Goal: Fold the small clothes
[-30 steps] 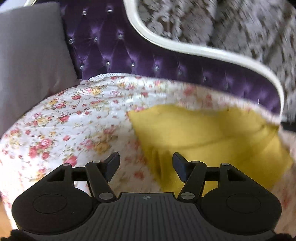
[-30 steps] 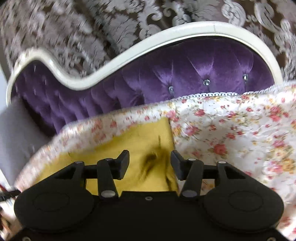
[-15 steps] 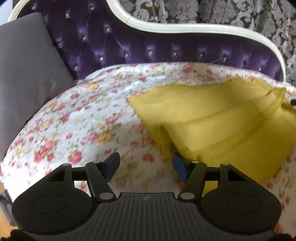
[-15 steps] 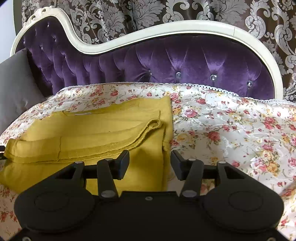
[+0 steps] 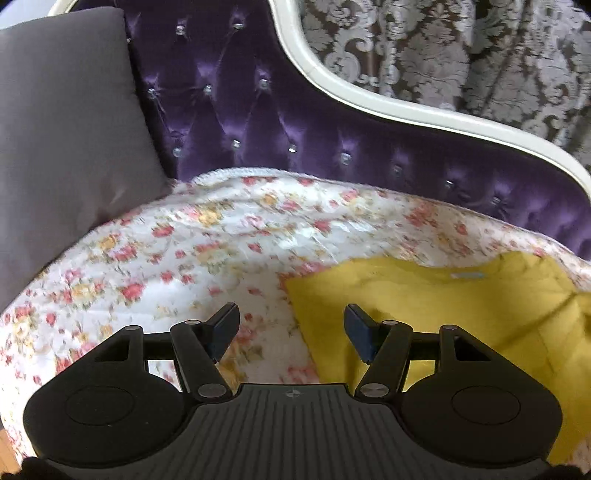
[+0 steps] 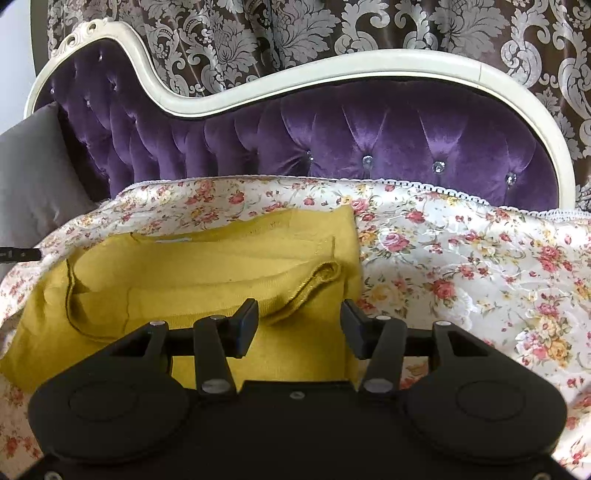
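A mustard yellow garment [image 6: 207, 273] lies partly folded on the floral bedspread [image 6: 461, 266], with a sleeve laid across its body and a white neck label at its far edge. In the left wrist view the garment [image 5: 461, 314] fills the lower right. My left gripper [image 5: 290, 326] is open and empty, above the garment's left edge and the floral cover [image 5: 184, 258]. My right gripper [image 6: 299, 325] is open and empty, above the garment's right part near the sleeve cuff [image 6: 325, 275].
A purple tufted headboard [image 6: 369, 136] with a cream frame stands behind the cover. A grey cushion [image 5: 62, 147] leans at the left. A patterned curtain [image 6: 295, 33] hangs behind. A tip of the other gripper [image 6: 18, 254] shows at the right wrist view's left edge.
Both grippers stayed open and empty. The left wrist view swung left, so the garment sits further right and lower in it. The right wrist view pulled back slightly from the garment.
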Tool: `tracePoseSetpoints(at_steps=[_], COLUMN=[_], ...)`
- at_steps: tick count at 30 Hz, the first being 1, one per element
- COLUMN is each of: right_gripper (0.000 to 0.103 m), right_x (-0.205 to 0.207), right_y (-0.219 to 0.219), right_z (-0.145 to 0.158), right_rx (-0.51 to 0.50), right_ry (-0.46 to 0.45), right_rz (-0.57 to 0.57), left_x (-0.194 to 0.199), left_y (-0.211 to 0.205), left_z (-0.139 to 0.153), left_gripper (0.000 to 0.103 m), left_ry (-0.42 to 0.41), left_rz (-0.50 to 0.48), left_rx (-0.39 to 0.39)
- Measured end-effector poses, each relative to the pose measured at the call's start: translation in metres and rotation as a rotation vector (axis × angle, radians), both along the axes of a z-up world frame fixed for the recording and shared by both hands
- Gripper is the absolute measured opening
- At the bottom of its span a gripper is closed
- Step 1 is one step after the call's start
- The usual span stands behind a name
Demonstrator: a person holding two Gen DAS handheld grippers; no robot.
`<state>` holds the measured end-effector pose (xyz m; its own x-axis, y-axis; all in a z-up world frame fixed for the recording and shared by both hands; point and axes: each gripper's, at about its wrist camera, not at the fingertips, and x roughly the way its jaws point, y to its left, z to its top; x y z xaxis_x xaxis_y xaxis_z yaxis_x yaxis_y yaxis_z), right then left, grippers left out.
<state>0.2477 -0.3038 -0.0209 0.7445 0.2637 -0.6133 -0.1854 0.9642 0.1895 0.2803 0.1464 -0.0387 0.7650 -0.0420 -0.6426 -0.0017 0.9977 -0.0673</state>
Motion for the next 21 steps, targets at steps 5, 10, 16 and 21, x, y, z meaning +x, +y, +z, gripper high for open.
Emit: tracePoseSetpoints(at_steps=[5, 10, 16, 21], right_gripper=[0.058, 0.058, 0.057, 0.057], right_x=[0.0, 0.011, 0.059, 0.057], right_y=[0.003, 0.015, 0.022, 0.005], right_z=[-0.006, -0.012, -0.009, -0.004], right_rx=[-0.118, -0.243, -0.151, -0.031], right_ry=[-0.002, -0.015, -0.061, -0.065], right_rz=[0.015, 0.065, -0.009, -0.052], left_x=[-0.022, -0.024, -0.015, -0.017], left_y=[-0.009, -0.021, -0.031, -0.03], left_z=[-0.009, -0.015, -0.017, -0.02], left_gripper=[0.061, 0.061, 0.061, 0.061], left_ry=[0.041, 0.043, 0.038, 0.042], left_rz=[-0.085, -0.145, -0.166, -0.176], left_rx=[-0.004, 0.035, 0.038, 0.035])
